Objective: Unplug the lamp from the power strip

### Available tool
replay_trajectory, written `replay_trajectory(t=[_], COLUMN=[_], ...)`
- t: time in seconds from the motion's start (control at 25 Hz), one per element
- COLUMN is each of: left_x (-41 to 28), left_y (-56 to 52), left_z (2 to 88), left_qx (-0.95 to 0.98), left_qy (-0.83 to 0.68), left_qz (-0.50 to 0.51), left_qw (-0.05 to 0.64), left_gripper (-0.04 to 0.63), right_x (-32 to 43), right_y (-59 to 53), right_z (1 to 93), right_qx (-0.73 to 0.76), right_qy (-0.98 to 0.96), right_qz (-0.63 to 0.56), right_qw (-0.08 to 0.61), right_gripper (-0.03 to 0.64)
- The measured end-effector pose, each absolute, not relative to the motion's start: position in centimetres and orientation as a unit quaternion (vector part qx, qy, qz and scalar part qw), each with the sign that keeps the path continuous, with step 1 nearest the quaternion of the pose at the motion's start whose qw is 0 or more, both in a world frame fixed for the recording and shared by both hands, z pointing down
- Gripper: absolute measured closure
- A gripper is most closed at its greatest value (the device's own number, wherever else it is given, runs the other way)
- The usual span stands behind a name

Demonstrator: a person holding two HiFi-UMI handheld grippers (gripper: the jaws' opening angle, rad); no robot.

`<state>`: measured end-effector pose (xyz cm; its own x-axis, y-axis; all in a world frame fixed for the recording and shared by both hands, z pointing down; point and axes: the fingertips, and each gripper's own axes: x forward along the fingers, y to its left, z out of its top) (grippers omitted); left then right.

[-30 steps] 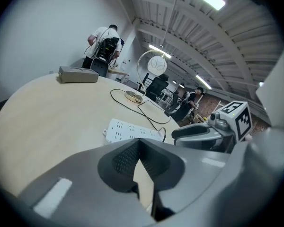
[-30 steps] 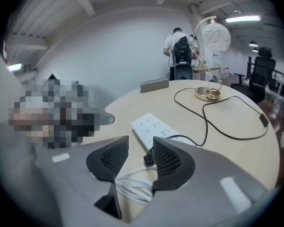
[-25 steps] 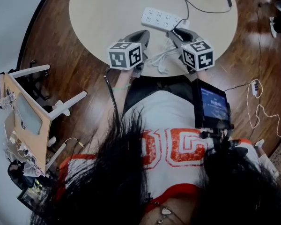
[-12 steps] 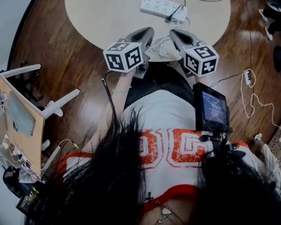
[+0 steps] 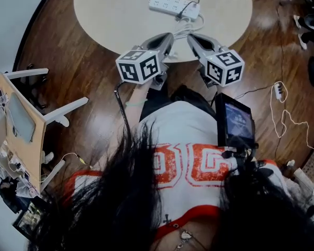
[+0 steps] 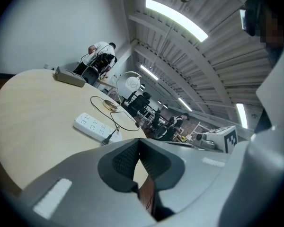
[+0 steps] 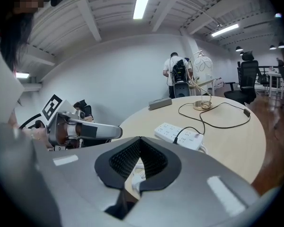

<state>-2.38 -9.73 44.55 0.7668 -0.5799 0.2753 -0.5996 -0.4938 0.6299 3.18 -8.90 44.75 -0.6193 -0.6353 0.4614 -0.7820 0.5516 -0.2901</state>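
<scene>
A white power strip (image 5: 170, 4) (image 6: 92, 126) (image 7: 177, 134) lies on the round beige table (image 5: 120, 14). A black plug (image 5: 184, 12) (image 6: 109, 137) (image 7: 183, 135) sits in its near end. The plug's black cord runs to the gold lamp (image 6: 128, 82) (image 7: 202, 65) at the table's far side. A white cord (image 5: 188, 27) is coiled by the strip. My left gripper (image 5: 166, 36) (image 6: 138, 143) and right gripper (image 5: 191, 37) (image 7: 140, 141) hover side by side at the table's near edge. Both are shut with nothing between the pads, well short of the strip.
A grey box (image 6: 70, 77) (image 7: 160, 103) rests at the table's far rim. A wooden frame (image 5: 21, 124) stands on the floor to my left. A dark screen (image 5: 235, 119) hangs at my right side. Loose cable and a small socket (image 5: 280, 90) lie on the floor to the right.
Both grippers have drawn back from over the table to its near edge. The power strip and white cord now lie farther ahead of them.
</scene>
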Motion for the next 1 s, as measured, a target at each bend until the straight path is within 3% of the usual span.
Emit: replay_trajectory(t=[0.36, 1.0], left_x=[4.0, -1.0], left_y=[-2.6, 0.3], left_z=[44.1, 41.9], left_qx=[0.865, 0.846], left_qy=[-0.349, -0.413], left_qz=[0.036, 0.026], left_qw=[0.358, 0.336], left_gripper=[0.595, 0.595], right_x=[8.6, 3.8], right_y=[-2.2, 0.1], right_z=[43.7, 42.9], right_qx=[0.39, 0.334], right_qy=[-0.879, -0.905], right_qz=[0.251, 0.251], right_qw=[0.112, 0.082], right_gripper=[0.615, 0.617])
